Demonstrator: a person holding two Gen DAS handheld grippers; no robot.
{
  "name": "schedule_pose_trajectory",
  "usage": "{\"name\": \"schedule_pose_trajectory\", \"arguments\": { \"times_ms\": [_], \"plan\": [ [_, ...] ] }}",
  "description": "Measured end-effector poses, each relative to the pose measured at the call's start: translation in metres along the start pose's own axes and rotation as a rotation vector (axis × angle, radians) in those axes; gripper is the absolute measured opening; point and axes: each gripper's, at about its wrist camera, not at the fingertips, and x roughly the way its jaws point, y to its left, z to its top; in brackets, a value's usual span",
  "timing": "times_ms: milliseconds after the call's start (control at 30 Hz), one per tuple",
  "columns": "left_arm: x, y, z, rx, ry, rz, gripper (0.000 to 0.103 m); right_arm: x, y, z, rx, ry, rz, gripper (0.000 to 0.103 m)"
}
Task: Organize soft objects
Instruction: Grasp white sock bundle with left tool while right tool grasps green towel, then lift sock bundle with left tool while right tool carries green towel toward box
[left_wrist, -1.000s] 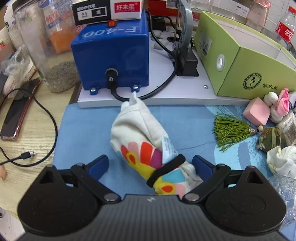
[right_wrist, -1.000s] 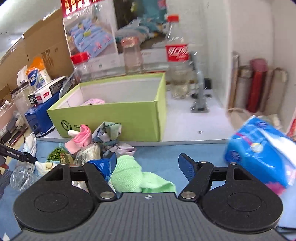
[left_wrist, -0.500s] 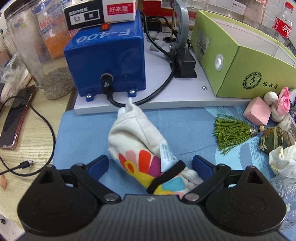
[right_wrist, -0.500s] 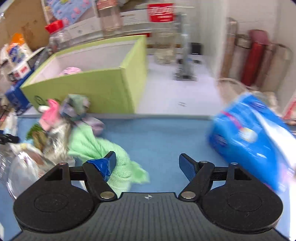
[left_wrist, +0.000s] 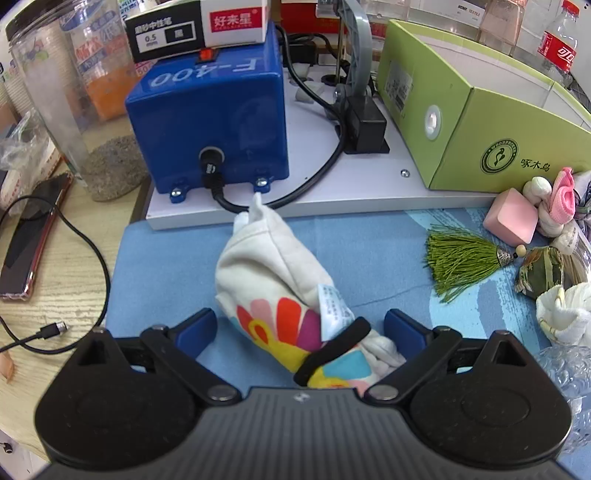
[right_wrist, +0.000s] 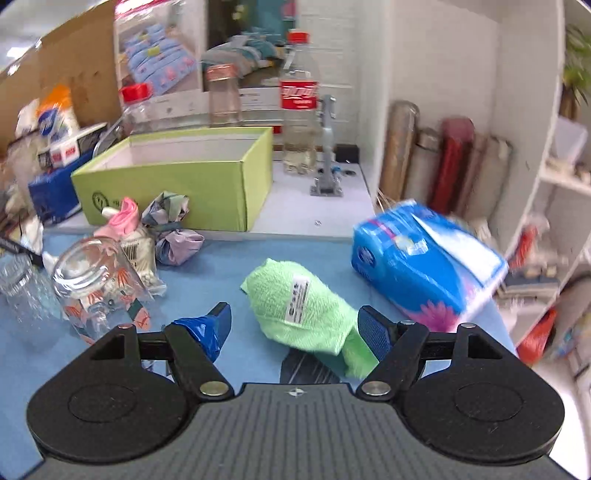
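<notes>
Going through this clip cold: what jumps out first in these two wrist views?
In the left wrist view, a white stuffed pouch with a bright flower print lies on the blue mat between the open left gripper, in front of a blue F-400 box. In the right wrist view, a folded green towel lies between the open right gripper, with a lime-green open box behind and a blue tissue pack to its right.

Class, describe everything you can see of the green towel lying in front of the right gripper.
The green towel is pale mint terry cloth, loosely rolled into a lumpy bundle with a white printed label sewn on top. It lies on the blue mat, angled from upper left to lower right, between the open jaws of the right gripper. Its lower end lies against the right-hand finger; the other finger is clear of it.
</notes>
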Motion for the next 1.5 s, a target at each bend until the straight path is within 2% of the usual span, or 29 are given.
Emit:
{"name": "schedule_pose_trajectory", "arguments": {
  "times_ms": [100,233,333,433,567,767,800,833,900,933,1000,1033,1167,1267,1333,1367,1433,1500],
  "plan": [
    [0.000,-0.001,0.000,-0.001,-0.005,0.002,0.097,0.031,0.000,0.009,-0.052,0.015,-0.010,0.062],
    [-0.001,-0.001,-0.001,0.002,-0.011,0.000,0.097,0.068,-0.005,0.011,-0.032,0.090,0.043,0.062],
    [-0.001,-0.001,-0.003,0.004,-0.027,0.001,0.098,0.083,-0.003,0.005,-0.033,0.122,0.024,0.062],
    [-0.002,-0.001,-0.007,0.005,-0.051,0.002,0.099,0.084,-0.010,-0.002,0.024,0.087,0.040,0.064],
    [-0.003,-0.001,-0.010,-0.001,-0.071,0.006,0.099,0.081,-0.011,-0.014,0.023,0.013,0.024,0.067],
    [-0.006,-0.004,-0.013,-0.018,-0.080,0.014,0.098,0.085,-0.010,-0.008,0.036,0.015,0.008,0.072],
    [-0.007,-0.004,-0.015,-0.018,-0.086,0.008,0.093,0.087,-0.009,-0.008,0.036,0.013,0.008,0.072],
    [-0.012,-0.005,-0.018,-0.015,-0.100,-0.007,0.079,0.087,-0.009,-0.008,0.036,0.014,0.009,0.072],
    [-0.020,-0.006,-0.023,-0.005,-0.106,-0.043,0.060,0.084,-0.009,-0.009,0.037,0.020,0.009,0.065],
    [-0.024,-0.006,-0.025,-0.010,-0.108,-0.067,0.053,0.082,-0.009,-0.010,0.037,0.019,0.016,0.054],
    [-0.033,-0.002,-0.028,-0.040,-0.114,-0.103,0.048,0.077,-0.010,-0.010,0.042,0.006,0.034,0.029],
    [-0.039,0.002,-0.030,-0.058,-0.121,-0.130,0.046,0.075,-0.013,-0.010,0.068,0.009,0.049,0.025],
    [-0.067,0.009,-0.031,-0.092,-0.144,-0.226,0.044,0.051,-0.020,-0.011,0.110,-0.014,0.084,0.024],
    [-0.084,0.008,-0.027,-0.073,-0.165,-0.273,0.044,0.029,-0.018,-0.006,0.098,-0.045,0.094,0.024],
    [-0.083,0.005,-0.026,-0.041,-0.142,-0.286,0.047,0.022,-0.016,-0.004,0.094,-0.054,0.101,0.025],
    [-0.077,0.003,-0.027,-0.034,-0.118,-0.263,0.051,0.022,-0.014,-0.003,0.085,-0.046,0.100,0.026],
    [-0.067,-0.001,-0.031,-0.031,-0.120,-0.217,0.074,0.028,-0.007,-0.006,0.058,-0.053,0.065,0.027],
    [-0.059,-0.004,-0.036,-0.015,-0.118,-0.163,0.079,0.039,-0.005,-0.006,0.054,-0.045,0.045,0.031]
  ]
}}
